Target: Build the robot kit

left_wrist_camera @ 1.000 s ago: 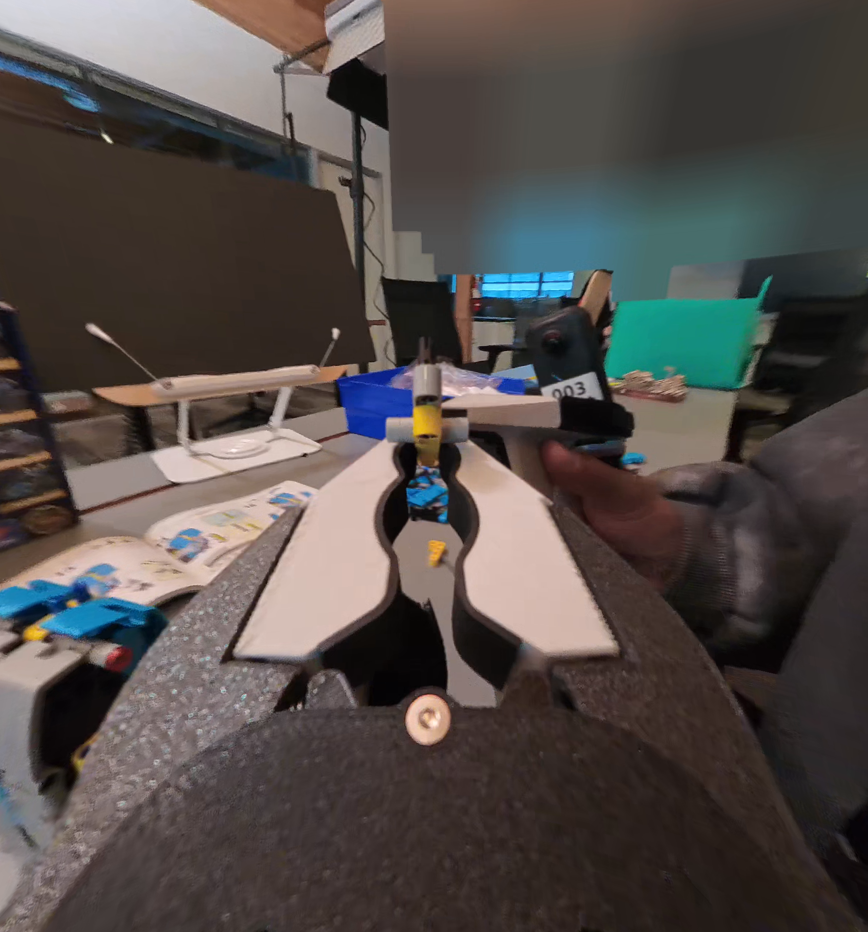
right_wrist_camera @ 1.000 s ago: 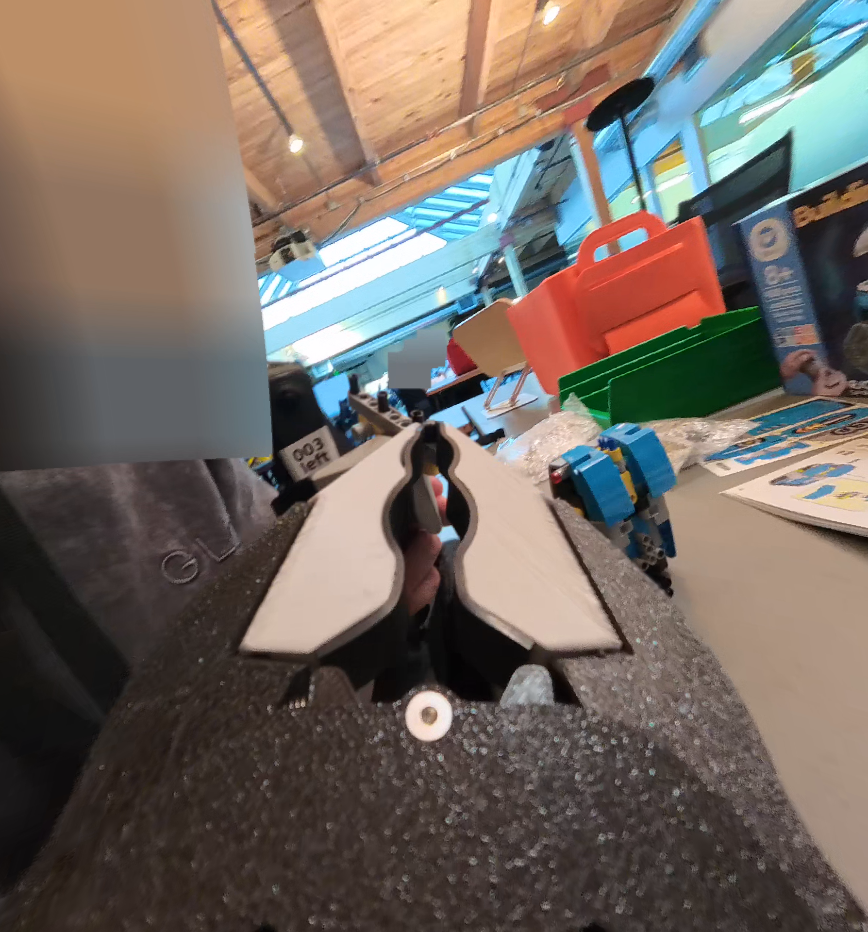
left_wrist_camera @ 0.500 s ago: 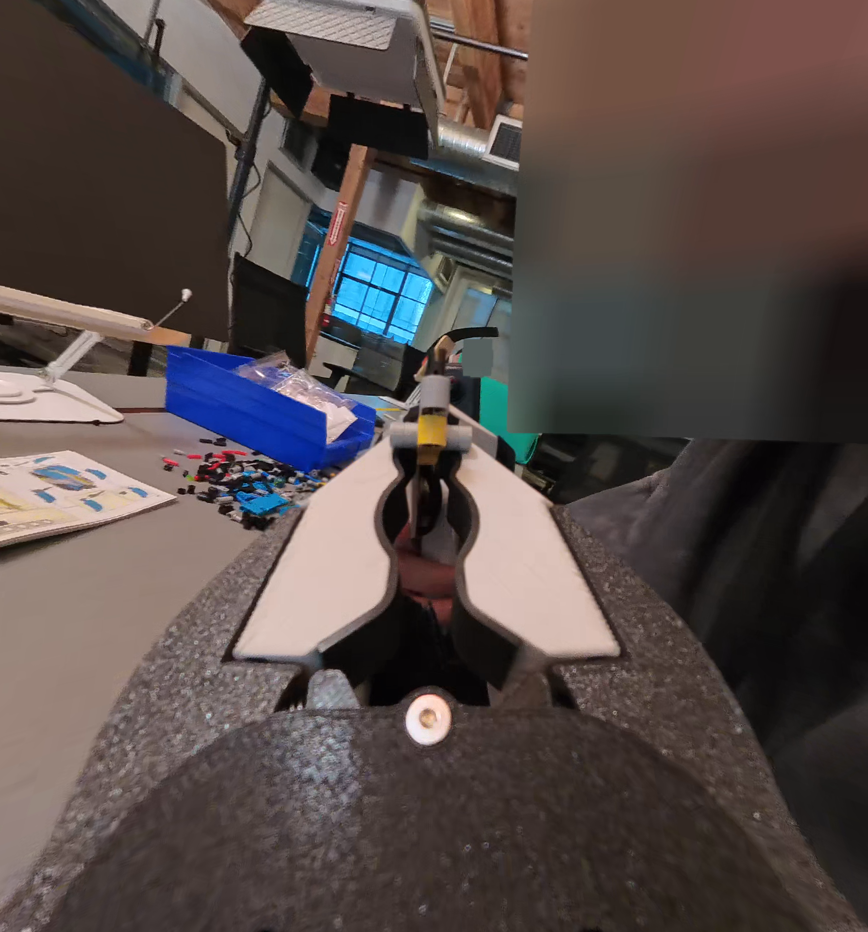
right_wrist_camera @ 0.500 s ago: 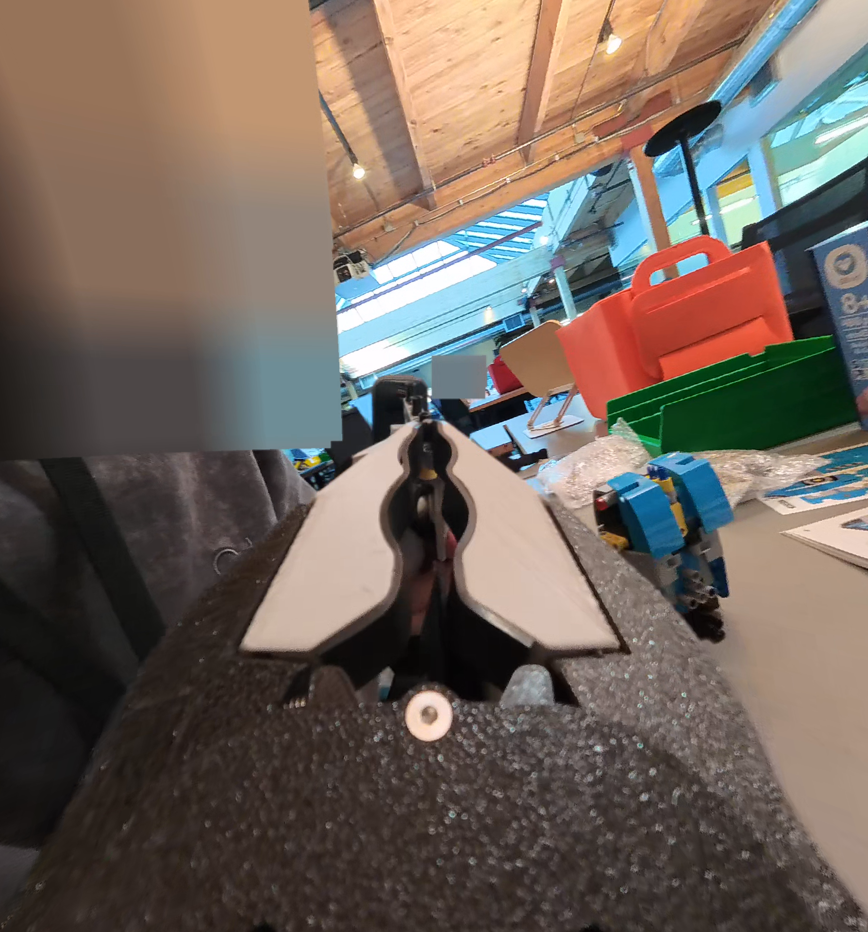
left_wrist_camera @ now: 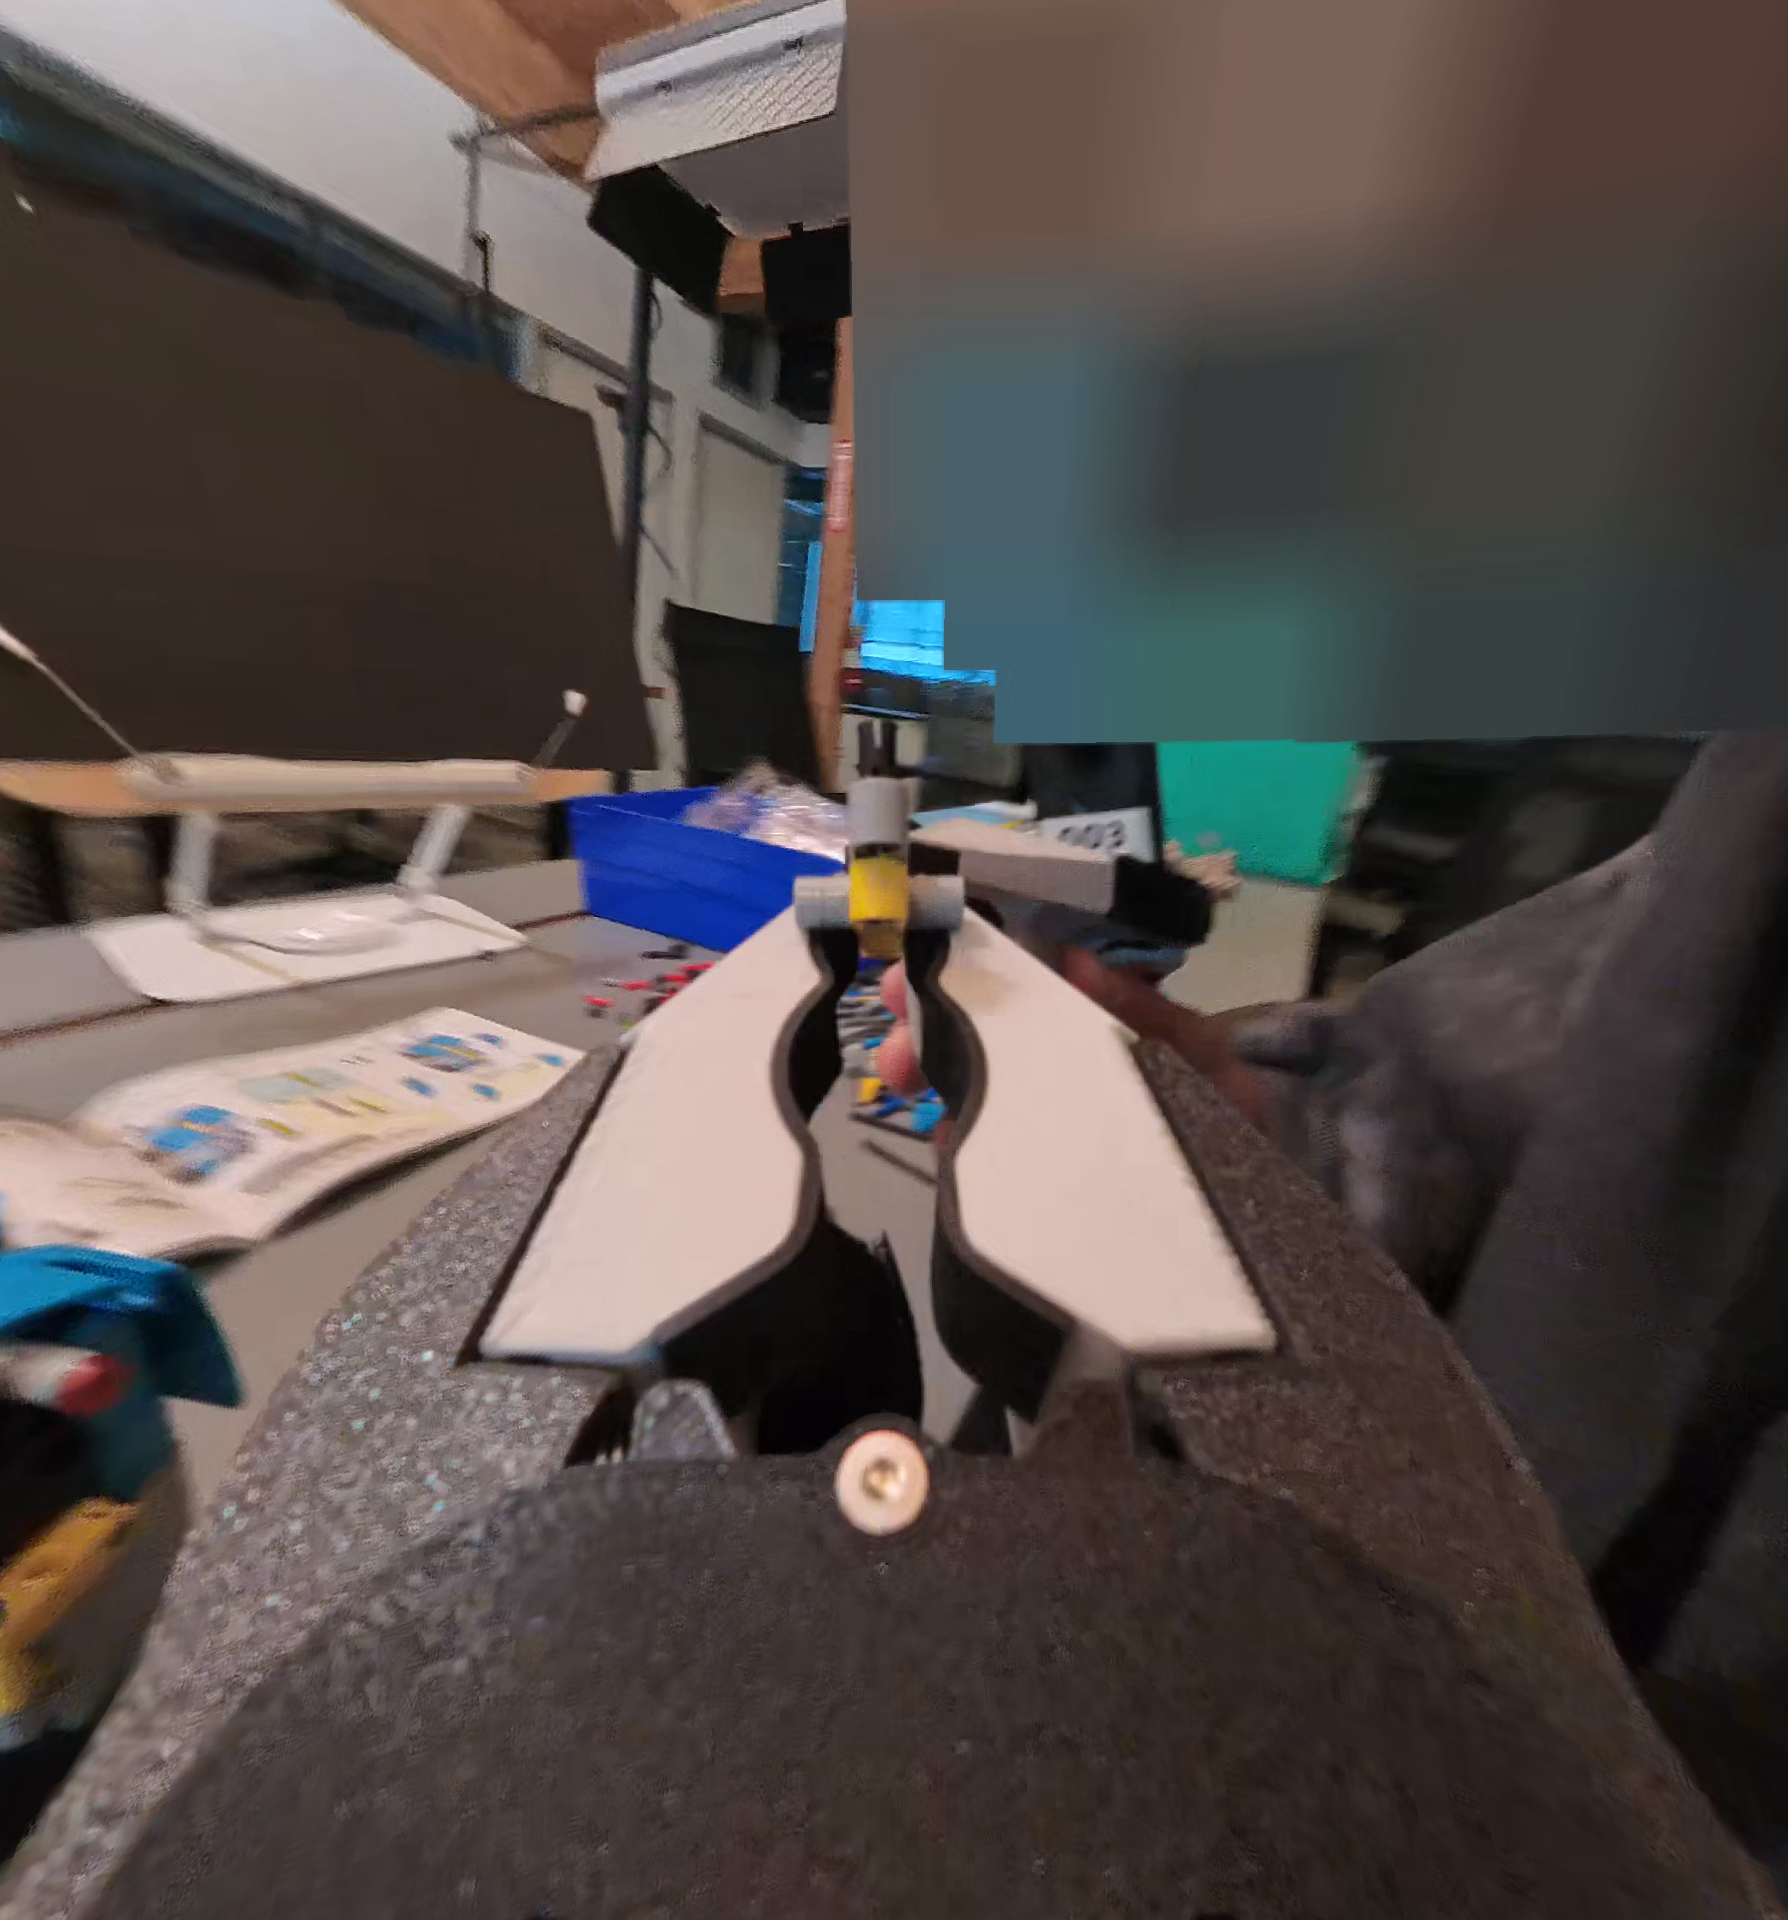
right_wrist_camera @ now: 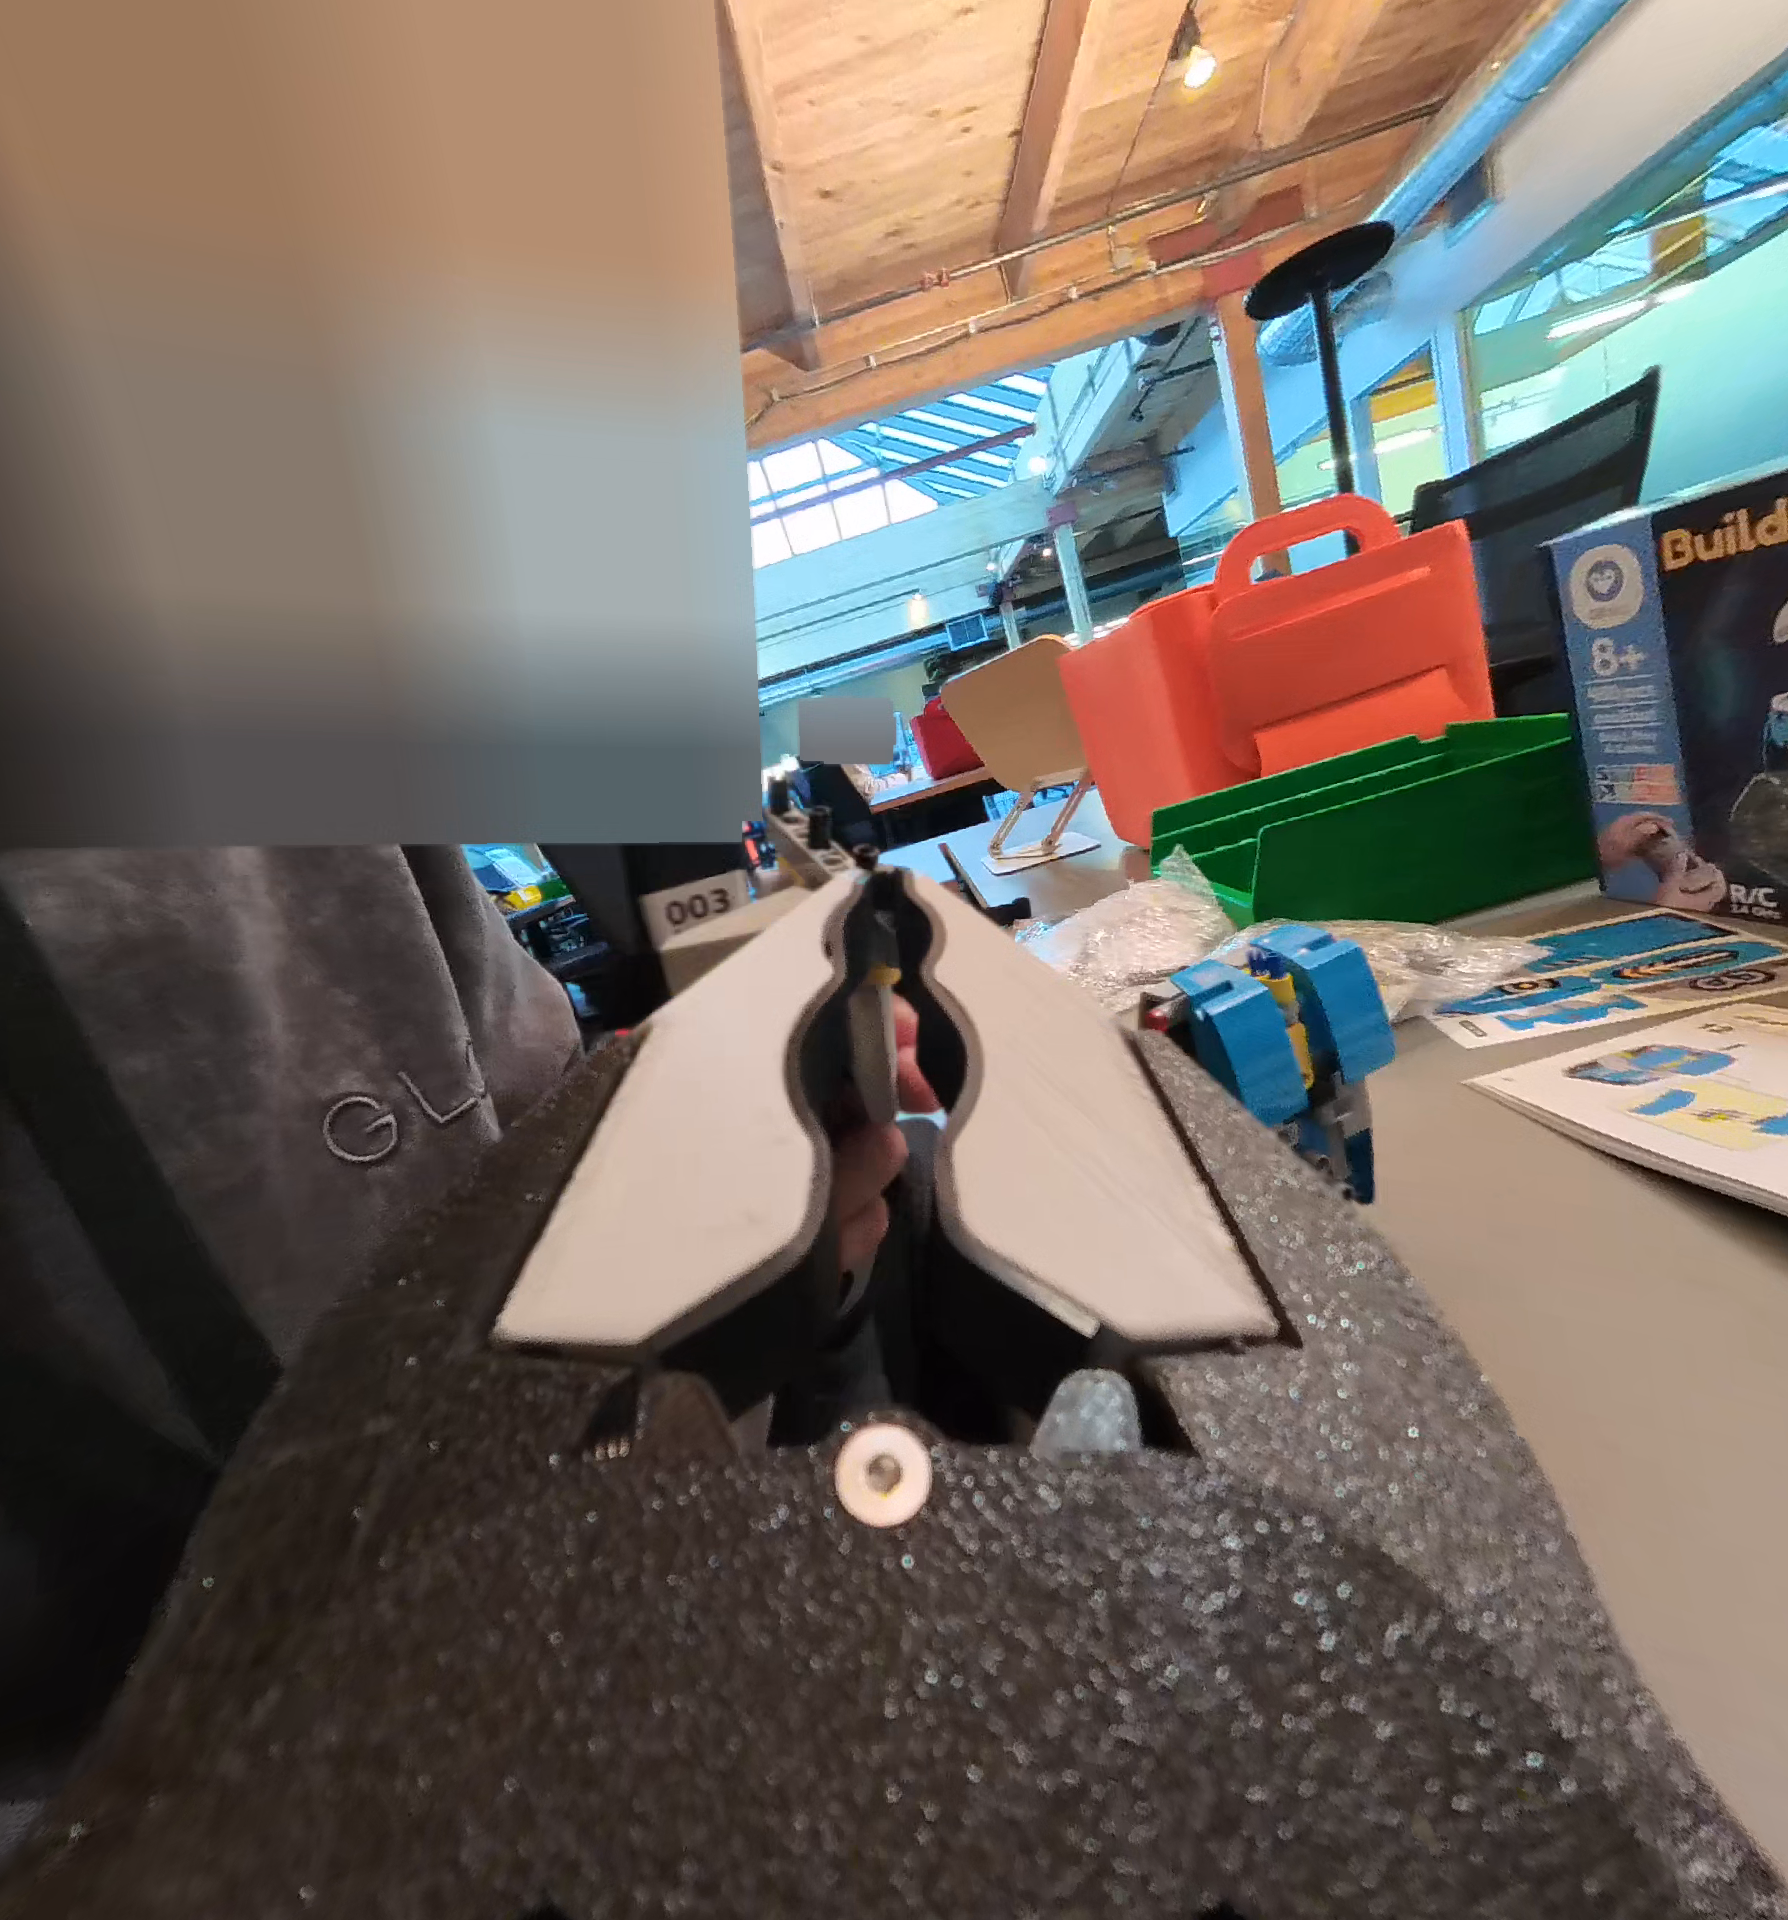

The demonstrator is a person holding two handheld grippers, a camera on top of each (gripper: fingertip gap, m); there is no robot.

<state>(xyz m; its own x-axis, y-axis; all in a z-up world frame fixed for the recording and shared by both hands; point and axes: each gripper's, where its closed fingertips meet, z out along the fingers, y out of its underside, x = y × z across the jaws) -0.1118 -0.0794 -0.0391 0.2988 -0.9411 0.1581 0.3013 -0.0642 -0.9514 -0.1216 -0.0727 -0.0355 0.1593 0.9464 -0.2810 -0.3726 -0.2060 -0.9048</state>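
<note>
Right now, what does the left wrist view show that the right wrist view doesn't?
Only the left wrist view shows the blue bin, the loose small parts on the table and the white desk lamp.

Only the right wrist view shows the orange case, the green tray and the printed box.

Both show the grey and yellow brick piece, the left gripper shut on it, the blue brick model and an open instruction booklet.
</note>
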